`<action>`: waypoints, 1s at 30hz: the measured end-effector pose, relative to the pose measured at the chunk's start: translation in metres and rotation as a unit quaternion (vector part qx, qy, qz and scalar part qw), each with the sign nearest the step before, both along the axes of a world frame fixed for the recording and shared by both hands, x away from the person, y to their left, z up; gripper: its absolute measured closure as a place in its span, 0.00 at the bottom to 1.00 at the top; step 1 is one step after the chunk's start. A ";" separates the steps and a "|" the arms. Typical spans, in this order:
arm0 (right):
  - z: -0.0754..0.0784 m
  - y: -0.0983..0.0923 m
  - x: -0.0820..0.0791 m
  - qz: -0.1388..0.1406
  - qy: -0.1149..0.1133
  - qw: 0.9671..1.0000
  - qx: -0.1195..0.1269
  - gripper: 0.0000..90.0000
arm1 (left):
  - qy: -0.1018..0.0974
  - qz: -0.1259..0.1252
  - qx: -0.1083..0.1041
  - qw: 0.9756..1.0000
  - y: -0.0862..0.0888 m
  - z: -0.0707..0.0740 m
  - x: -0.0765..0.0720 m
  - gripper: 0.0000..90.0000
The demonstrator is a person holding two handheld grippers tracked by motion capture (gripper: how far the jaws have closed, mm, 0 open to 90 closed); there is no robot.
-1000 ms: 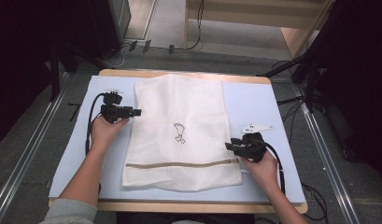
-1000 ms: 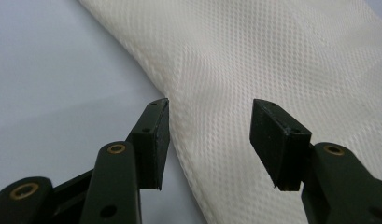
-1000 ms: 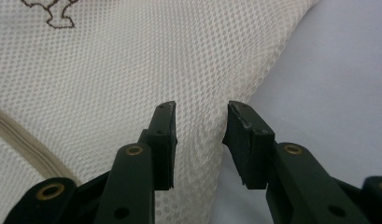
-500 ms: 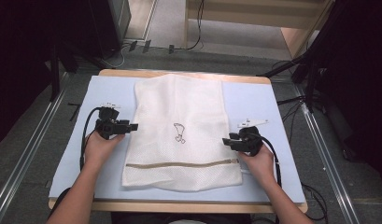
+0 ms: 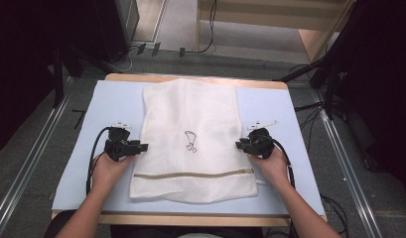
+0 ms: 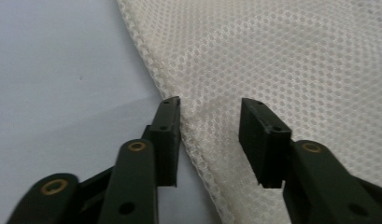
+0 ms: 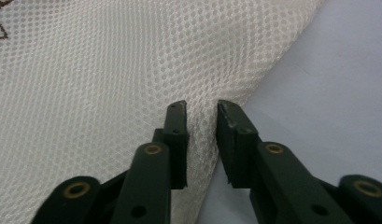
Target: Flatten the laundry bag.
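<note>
Now, job in hand: I am taking hold of the white mesh laundry bag [image 5: 190,141] by its two long side edges, one set of tongs to each.
Bag, place: it lies flat in the middle of the table, long axis from 12 to 6 o'clock, zipper [image 5: 193,174] running across near the 6 o'clock end, a small dark embroidered mark [image 5: 190,141] at its centre.
Left tongs [image 5: 141,147]: at 9 o'clock of the bag, jaws have just been closing and stand apart, straddling the seamed edge [image 6: 198,149]; I see a clear gap, so no clamp yet.
Right tongs [image 5: 238,145]: at 3 o'clock of the bag, jaws have just been closing and are nearly together with a pinch of mesh [image 7: 202,130] between them; I judge them not quite pressed home.
Done so far: both tongs are placed on opposite edges at about the same height above the zipper.
Left to do: by my reckoning, finish both grips, then lift or fold; the bag is unfolded and not raised anywhere.
Surface: a pale blue mat [image 5: 116,99] covers the wooden table [image 5: 190,78], whose edge shows at 12 and 6 o'clock.
Room: grey floor [image 5: 41,163] with metal rails at either side, cables at 12 and 3 o'clock, dark stands around, a light wooden unit [image 5: 314,39] toward 1 o'clock.
</note>
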State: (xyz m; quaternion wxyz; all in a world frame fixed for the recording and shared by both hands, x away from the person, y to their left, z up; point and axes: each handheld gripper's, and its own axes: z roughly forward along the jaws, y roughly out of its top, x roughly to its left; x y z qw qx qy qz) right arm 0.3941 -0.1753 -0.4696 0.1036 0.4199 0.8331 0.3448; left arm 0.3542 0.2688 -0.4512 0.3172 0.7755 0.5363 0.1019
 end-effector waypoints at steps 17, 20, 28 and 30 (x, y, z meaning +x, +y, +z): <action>0.003 0.005 0.031 -0.012 0.009 1.000 0.021 0.94 | -0.004 0.003 -0.025 1.000 0.022 0.004 0.049 0.99; 0.001 0.005 0.040 -0.019 0.004 0.999 0.026 0.94 | -0.007 0.003 -0.032 0.999 0.023 0.004 0.061 0.99; -0.001 -0.004 0.048 -0.026 0.015 0.998 0.060 0.80 | 0.003 -0.001 -0.060 0.998 0.029 0.005 0.065 0.82; 0.001 -0.006 0.046 -0.025 0.019 0.997 0.066 0.77 | 0.000 -0.002 -0.066 0.998 0.030 0.009 0.063 0.76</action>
